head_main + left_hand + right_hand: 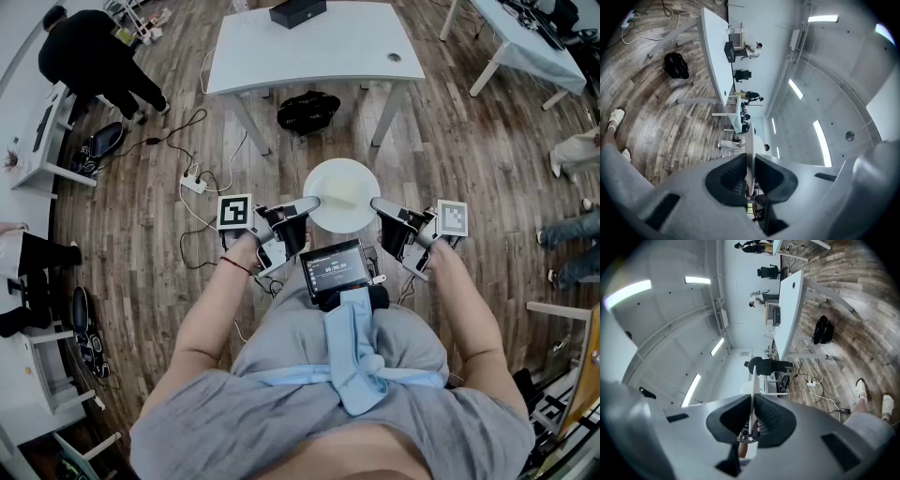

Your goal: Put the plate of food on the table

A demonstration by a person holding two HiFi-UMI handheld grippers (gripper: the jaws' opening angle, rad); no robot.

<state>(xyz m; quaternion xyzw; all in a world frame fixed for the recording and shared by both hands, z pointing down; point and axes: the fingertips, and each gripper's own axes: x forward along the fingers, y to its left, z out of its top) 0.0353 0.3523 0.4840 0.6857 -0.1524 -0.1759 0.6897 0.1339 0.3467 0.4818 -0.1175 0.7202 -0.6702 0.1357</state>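
A round white plate (343, 194) hangs in front of my body above the wooden floor, held by both grippers. My left gripper (311, 203) is shut on its left rim and my right gripper (377, 204) is shut on its right rim. In the left gripper view the plate (751, 154) shows edge-on as a thin white blade pinched between the dark pads (729, 176). The right gripper view shows the same plate (753, 385) edge-on between its pads (769, 420). I can make out no food on the plate. The white table (309, 42) stands ahead of me.
A black box (297, 11) lies at the table's far edge. A black bag (307, 111) sits on the floor under the table. A power strip (194, 184) with cables lies on the floor at left. A person in black (89, 58) bends over at far left. Another white table (520, 37) is at right.
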